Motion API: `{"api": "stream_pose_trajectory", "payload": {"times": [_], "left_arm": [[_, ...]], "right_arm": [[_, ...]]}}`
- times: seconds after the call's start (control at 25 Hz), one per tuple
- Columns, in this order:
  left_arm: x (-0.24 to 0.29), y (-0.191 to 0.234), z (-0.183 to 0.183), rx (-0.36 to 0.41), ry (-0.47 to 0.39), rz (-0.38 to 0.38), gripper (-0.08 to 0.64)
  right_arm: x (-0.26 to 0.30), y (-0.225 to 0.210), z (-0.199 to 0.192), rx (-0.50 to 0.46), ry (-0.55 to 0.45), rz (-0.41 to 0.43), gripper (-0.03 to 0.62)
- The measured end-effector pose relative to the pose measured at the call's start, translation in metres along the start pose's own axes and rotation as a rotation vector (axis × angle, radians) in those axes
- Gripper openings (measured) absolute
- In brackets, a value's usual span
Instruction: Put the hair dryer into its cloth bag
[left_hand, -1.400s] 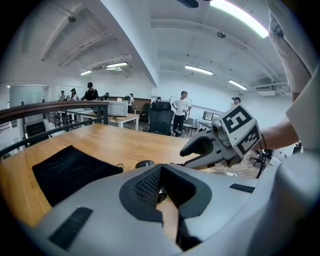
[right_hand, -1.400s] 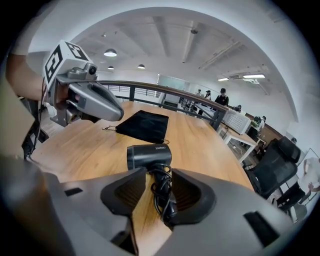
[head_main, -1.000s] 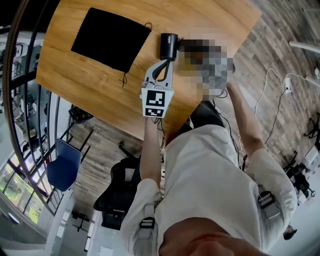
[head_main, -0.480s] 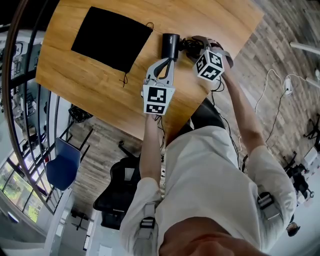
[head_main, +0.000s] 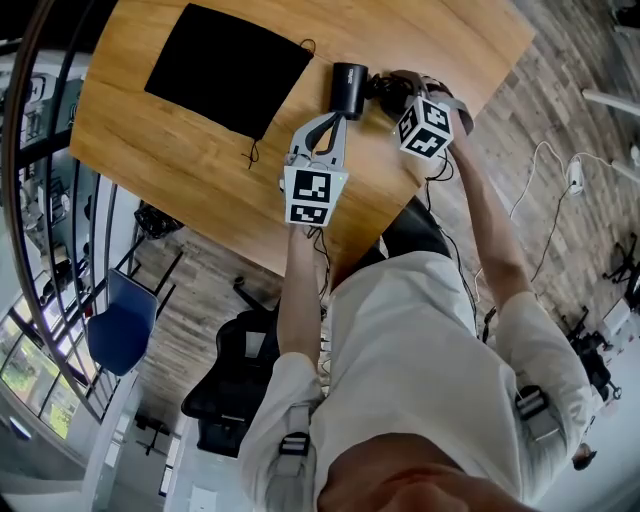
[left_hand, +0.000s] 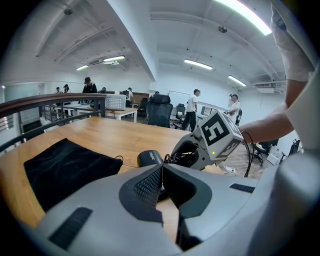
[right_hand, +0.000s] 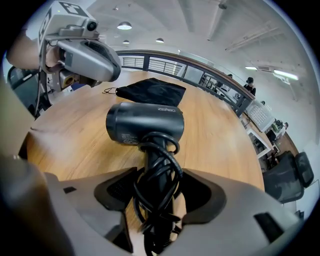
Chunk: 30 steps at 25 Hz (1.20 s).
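The right gripper (right_hand: 158, 176) is released: its grey jaws stand wide apart and have just been closing a little, with the handle of the black hair dryer (right_hand: 145, 125) and the black cord wound round that handle (right_hand: 156, 200) standing between them, a sliver of gap showing on either side so that the pads do not press on it. The dryer lies on the light wooden desk (head_main: 180, 160), close to its right edge, its short round barrel set crosswise and its handle pointing back at this gripper. The left gripper (left_hand: 162, 166) is clenched, jaw tips meeting with nothing between them; it hangs just beside the dryer's barrel, on the side toward the desk's near corner, and does not touch it. The flat black cloth bag (head_main: 228, 70) lies well apart from the dryer toward the desk's left edge, spread out and empty-looking, with thin drawstring ends trailing from two of its corners. A dark office chair (head_main: 235, 385) stands on the floor below the desk's near corner
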<state>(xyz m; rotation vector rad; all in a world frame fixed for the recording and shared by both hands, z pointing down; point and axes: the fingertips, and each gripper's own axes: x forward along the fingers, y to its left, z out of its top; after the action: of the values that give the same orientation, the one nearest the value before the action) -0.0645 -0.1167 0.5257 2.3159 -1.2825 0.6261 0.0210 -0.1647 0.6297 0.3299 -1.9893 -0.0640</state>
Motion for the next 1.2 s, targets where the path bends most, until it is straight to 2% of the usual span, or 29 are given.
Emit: {"api": "stream_pose_trajectory", "payload": {"times": [0.32, 0.6, 1.04, 1.2], "left_arm": [[-0.006, 0.018, -0.009, -0.010, 0.017, 0.042, 0.018], [-0.019, 0.061, -0.028, -0.008, 0.054, 0.141, 0.018], [-0.009, 0.105, -0.052, 0.046, 0.133, 0.230, 0.022], [-0.004, 0.116, -0.056, 0.075, 0.155, 0.250, 0.074]], "right_arm": [[-0.001, -0.001, -0.001, 0.005, 0.002, -0.010, 0.284], [-0.001, 0.000, -0.001, 0.006, 0.001, -0.014, 0.284], [-0.003, 0.002, 0.000, 0.031, 0.009, -0.022, 0.284], [-0.003, 0.003, -0.002, 0.034, 0.014, -0.023, 0.284]]}}
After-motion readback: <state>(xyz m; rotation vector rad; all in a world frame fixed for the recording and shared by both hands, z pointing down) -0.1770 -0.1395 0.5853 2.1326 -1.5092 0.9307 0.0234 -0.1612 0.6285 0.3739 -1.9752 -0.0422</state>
